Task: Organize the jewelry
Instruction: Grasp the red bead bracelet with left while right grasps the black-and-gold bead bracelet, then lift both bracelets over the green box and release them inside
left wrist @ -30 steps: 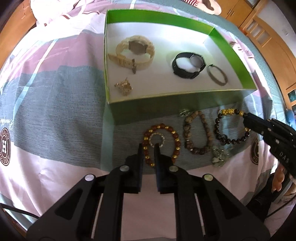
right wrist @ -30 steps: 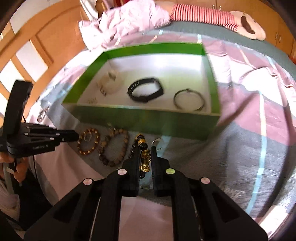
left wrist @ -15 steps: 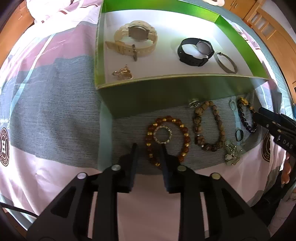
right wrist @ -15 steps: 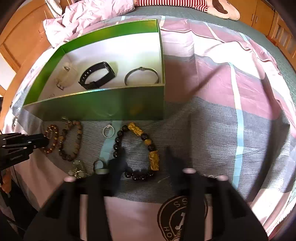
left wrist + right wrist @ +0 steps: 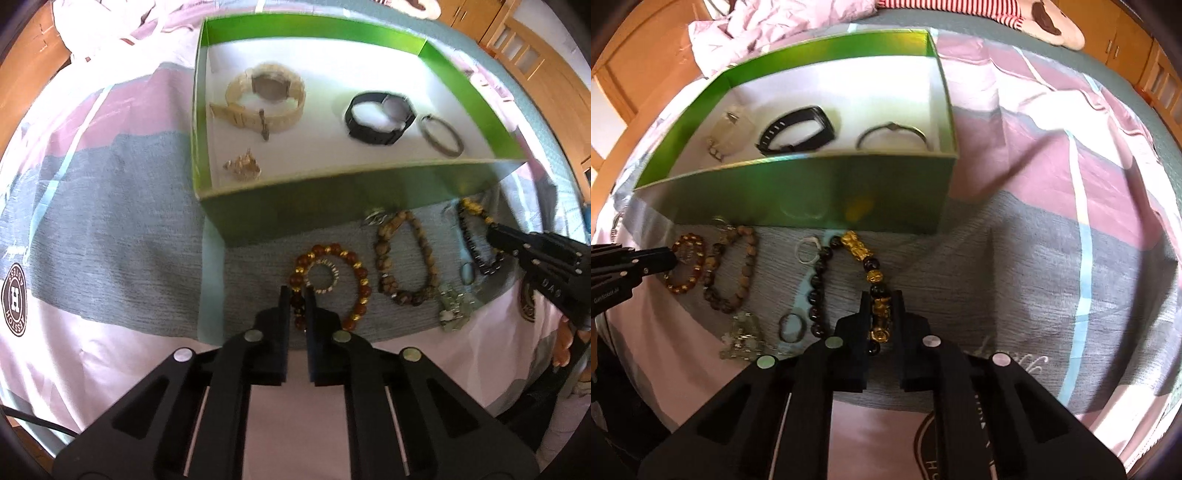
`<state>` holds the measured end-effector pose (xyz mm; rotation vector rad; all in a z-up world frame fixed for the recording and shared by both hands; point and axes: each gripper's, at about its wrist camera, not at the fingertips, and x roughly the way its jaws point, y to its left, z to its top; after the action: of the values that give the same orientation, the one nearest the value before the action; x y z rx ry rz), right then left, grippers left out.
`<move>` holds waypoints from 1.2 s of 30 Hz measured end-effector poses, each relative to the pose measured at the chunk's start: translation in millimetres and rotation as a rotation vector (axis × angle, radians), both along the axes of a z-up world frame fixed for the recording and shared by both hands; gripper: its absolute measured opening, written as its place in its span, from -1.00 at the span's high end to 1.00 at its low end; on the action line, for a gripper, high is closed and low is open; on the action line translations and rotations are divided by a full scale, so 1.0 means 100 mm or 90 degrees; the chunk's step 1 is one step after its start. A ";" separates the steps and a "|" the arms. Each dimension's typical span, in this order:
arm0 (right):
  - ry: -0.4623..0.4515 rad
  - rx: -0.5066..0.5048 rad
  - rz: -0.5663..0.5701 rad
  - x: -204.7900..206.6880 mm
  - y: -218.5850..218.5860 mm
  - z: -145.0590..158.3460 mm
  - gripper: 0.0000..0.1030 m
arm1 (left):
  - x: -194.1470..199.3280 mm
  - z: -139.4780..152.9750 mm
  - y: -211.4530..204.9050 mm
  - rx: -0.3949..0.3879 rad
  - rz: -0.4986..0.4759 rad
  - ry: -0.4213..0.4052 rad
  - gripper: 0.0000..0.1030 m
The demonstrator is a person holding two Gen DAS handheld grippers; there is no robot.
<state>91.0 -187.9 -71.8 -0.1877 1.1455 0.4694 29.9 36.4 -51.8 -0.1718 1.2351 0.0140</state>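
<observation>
Both tongs down on the bed (image 5: 110,236) right now, each clamped on its own bracelet. Left tongs (image 5: 297,295) just snapped closed, pinching the near-left side of the amber bead bracelet (image 5: 354,266), beads squeezed right between the tips, small beaded ring (image 5: 322,275) lying inside its loop. Right tongs (image 5: 881,301) also just closed, gripping the gold charm section of the black-and-gold bracelet (image 5: 816,291), gold beads visibly wedged between the fingers.

Both bracelets lying flat on the grey stripe of the bedspread, just in front of the green box (image 5: 332,206), not lifted yet. Already in the box: beige watch (image 5: 266,98), black watch (image 5: 380,118), thin bangle (image 5: 441,134), little gold piece (image 5: 242,168). Left outside between the two grabs: wooden bead bracelet (image 5: 404,258), a couple of small rings and a pale green charm cluster (image 5: 456,304).

So, grasp step of a double pick, probably. Next up: lifting straight up so the loops hang free, clearing the front wall of the box, then dropping into bare white floor space. Worth watching for the small ring getting dragged along, or a bead string slipping out of such a narrow pinch
</observation>
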 end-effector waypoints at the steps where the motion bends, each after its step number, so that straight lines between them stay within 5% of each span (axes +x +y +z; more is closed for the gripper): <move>1: -0.005 0.009 0.002 -0.03 0.01 0.04 0.78 | 0.02 0.05 0.05 -0.005 -0.002 -0.007 0.85; 15: -0.114 0.132 0.021 -0.24 -0.02 0.93 0.78 | -0.11 0.91 -0.02 -0.036 -0.030 -0.136 0.85; 19: -0.131 0.149 0.029 -0.14 0.04 1.10 0.78 | 0.05 1.08 -0.05 -0.006 -0.027 -0.164 0.85; 26: -0.169 0.141 0.020 0.11 0.21 1.18 0.78 | 0.34 1.04 0.12 0.014 0.012 -0.172 0.85; 36: -0.153 0.122 0.000 0.39 0.34 0.84 0.78 | 0.61 0.75 0.24 0.021 0.038 -0.158 0.84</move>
<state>129.8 -153.8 12.1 -0.0742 0.8597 0.5388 91.1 60.1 23.1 -0.1759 0.9812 0.0626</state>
